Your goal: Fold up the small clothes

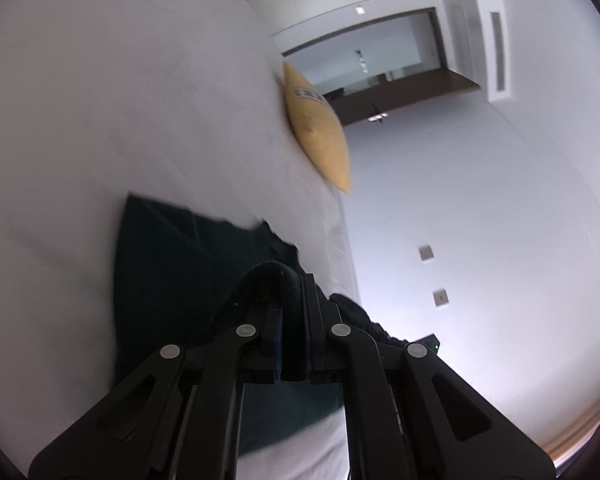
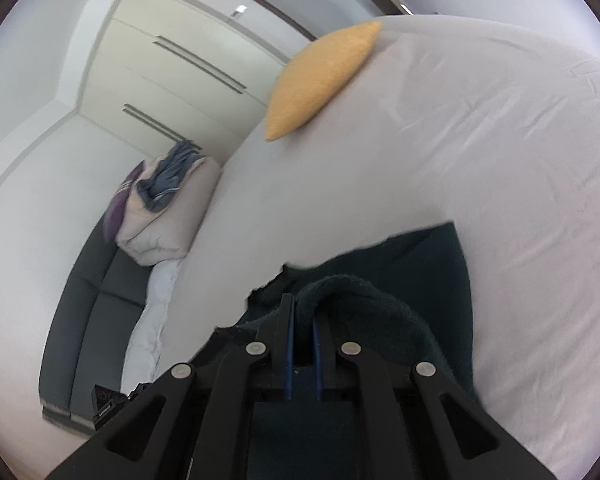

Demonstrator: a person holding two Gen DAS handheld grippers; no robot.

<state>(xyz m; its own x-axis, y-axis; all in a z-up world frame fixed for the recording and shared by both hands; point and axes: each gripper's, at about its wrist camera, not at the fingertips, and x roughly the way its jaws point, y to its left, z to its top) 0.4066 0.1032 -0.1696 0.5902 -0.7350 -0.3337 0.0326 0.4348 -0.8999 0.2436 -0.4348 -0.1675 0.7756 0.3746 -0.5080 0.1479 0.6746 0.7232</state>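
The white bed [image 1: 140, 120] serves as the landmark. In the left wrist view, the dark green garment [image 1: 160, 264] lies spread on the bed's sheet near the bed's edge, with one thick hem lifted off the sheet. The left gripper [image 1: 294, 280] is pinched nearly closed on that raised hem, and the cloth bulges over its fingertips. Farther along the bed, at its edge, a yellow cushion [image 1: 320, 136] rests tilted against the mattress. Beyond the bed's edge stands a white wall with two small switch plates [image 1: 432, 272].

In the right wrist view, a dark sofa [image 2: 92, 300] runs alongside the bed, carrying a pale folded duvet [image 2: 164, 220] with a blue cloth [image 2: 168, 176] piled on top. The same yellow cushion [image 2: 320, 80] sits on the bed's far part. The right gripper [image 2: 304, 304] is closed tight on another rolled edge of the dark green garment [image 2: 440, 264], which drapes over its finger and trails onto the sheet.
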